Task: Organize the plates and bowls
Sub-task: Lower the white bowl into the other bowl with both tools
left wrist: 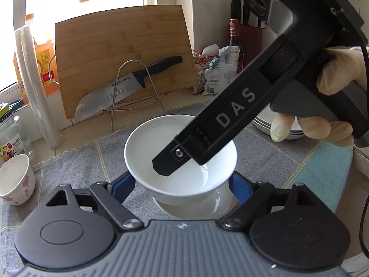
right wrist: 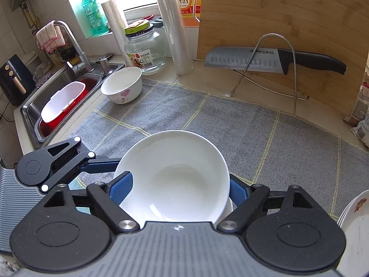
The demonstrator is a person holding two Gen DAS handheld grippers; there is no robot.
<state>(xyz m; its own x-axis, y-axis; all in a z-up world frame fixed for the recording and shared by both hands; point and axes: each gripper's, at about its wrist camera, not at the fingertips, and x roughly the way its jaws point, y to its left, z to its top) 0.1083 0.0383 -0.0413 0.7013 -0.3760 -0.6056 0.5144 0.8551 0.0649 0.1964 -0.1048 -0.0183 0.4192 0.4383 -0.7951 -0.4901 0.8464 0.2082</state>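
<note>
A plain white bowl (left wrist: pixel 147 143) hangs slightly tilted over a second white dish (left wrist: pixel 203 205) on the grey cloth. My left gripper (left wrist: pixel 182 187) is shut on the bowl's lower sides, a blue pad on each flank. My right gripper (right wrist: pixel 181 191) comes in from the upper right. One of its fingers (left wrist: pixel 166 166) dips inside the bowl (right wrist: pixel 175 173) and the other pad sits outside the right rim. Whether those pads press is unclear. The lower dish (right wrist: pixel 228 210) peeks out under the right rim. The left gripper's finger (right wrist: pixel 101 162) meets the bowl's left side.
A flowered bowl (right wrist: pixel 122 85) stands at the cloth's (right wrist: pixel 230 120) far left, beside the sink (right wrist: pixel 69 87). Stacked plates (right wrist: pixel 355 219) sit at the right edge. A cutting board (right wrist: pixel 288 23) and a knife (right wrist: pixel 265 60) on a wire rack stand behind. A glass jar (right wrist: pixel 143 48) stands near the window.
</note>
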